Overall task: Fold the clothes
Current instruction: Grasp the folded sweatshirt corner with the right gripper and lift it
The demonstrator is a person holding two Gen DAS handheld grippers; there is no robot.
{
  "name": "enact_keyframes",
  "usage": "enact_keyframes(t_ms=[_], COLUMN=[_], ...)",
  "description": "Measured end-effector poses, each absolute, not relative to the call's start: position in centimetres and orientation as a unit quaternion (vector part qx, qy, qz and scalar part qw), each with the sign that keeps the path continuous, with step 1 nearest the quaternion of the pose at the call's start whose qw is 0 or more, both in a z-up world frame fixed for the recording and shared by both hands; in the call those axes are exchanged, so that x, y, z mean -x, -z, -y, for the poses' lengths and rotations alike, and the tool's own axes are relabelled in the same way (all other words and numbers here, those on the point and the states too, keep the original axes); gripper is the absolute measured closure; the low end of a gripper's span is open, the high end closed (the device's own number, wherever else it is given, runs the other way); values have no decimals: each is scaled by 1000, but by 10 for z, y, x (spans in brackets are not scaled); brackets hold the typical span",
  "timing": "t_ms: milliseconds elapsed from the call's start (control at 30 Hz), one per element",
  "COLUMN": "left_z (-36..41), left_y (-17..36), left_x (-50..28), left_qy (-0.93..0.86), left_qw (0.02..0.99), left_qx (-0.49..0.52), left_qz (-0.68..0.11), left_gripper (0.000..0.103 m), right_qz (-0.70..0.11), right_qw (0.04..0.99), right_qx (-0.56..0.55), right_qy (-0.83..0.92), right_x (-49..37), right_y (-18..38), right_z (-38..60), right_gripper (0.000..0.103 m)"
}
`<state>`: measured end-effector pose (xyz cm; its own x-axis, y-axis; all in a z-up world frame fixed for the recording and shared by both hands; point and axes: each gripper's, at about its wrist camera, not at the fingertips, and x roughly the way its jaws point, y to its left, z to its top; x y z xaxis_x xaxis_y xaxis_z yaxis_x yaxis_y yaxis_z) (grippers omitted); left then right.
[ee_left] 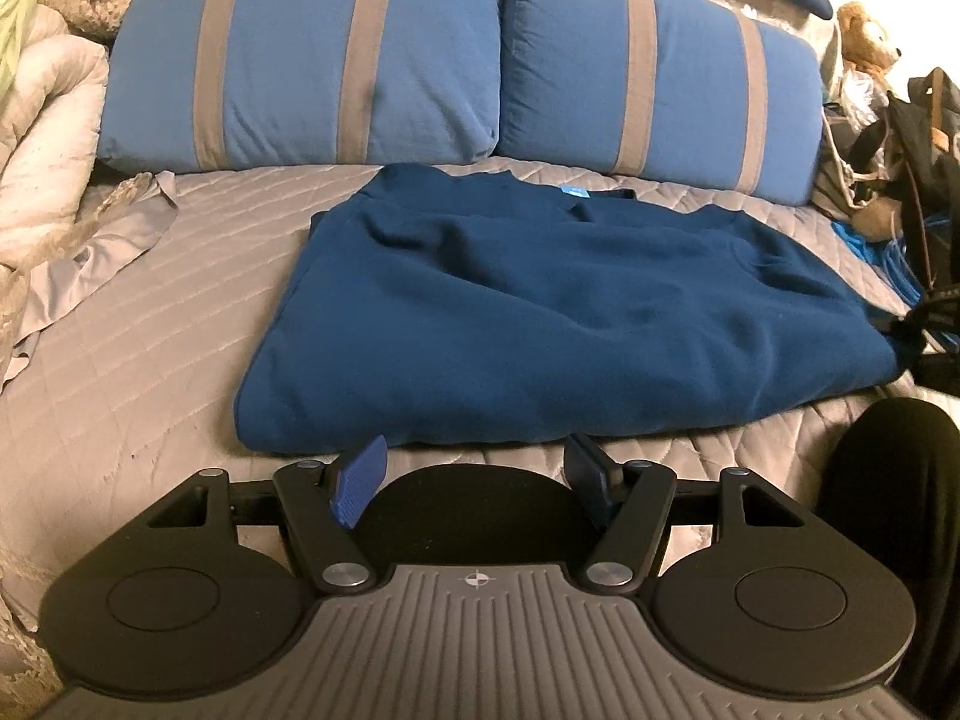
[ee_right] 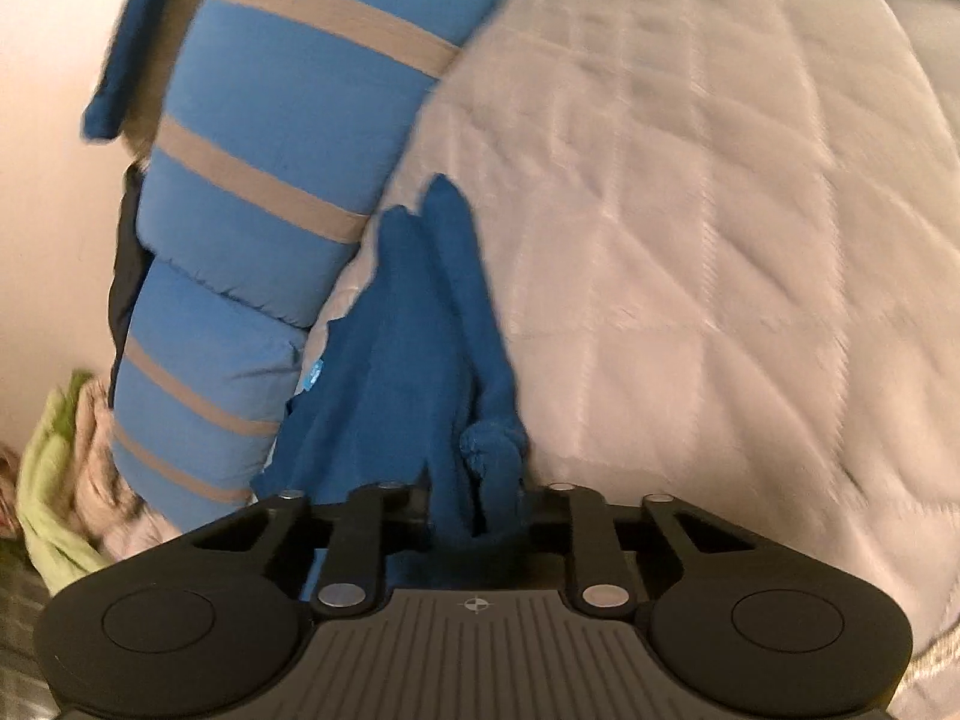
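A dark blue sweater [ee_left: 540, 312] lies spread on the grey quilted bed [ee_left: 180, 348], its neck with a light blue label toward the pillows. My left gripper [ee_left: 474, 468] is open just short of the sweater's near hem, nothing between its blue pads [ee_left: 360, 474]. In the right wrist view the sweater [ee_right: 432, 360] is bunched and stretched away from the camera. My right gripper [ee_right: 474, 516] is shut on a gathered fold of it; the fabric hides the fingertips. That view is motion-blurred.
Two blue pillows with grey stripes [ee_left: 312, 60] [ee_left: 654, 72] stand behind the sweater. A rumpled pale blanket [ee_left: 48, 132] lies at the left. A teddy bear [ee_left: 864, 36], bags and blue cord [ee_left: 888, 264] crowd the right edge. A dark-clothed limb of a person [ee_left: 894, 510] sits at lower right.
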<state>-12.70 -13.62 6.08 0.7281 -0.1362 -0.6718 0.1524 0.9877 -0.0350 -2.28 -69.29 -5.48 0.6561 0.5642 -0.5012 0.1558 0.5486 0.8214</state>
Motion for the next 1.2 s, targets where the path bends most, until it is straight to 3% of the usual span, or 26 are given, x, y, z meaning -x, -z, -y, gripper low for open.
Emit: enact_keyframes(t_ms=[400,1200], left_z=[136,125], left_y=[-61,-63], left_x=[128,128], left_qy=[76,76], left_qw=[930,929], left_qx=[-8,26], left_qz=[-360,-360], left_gripper=[38,38], right_qz=[-331,-355], right_qw=[862,869], right_qx=[-321,-248], right_qy=[-212,-238], right_x=[9,-4], right_y=[-41,-71], right_z=[627,571], right_gripper=[83,83])
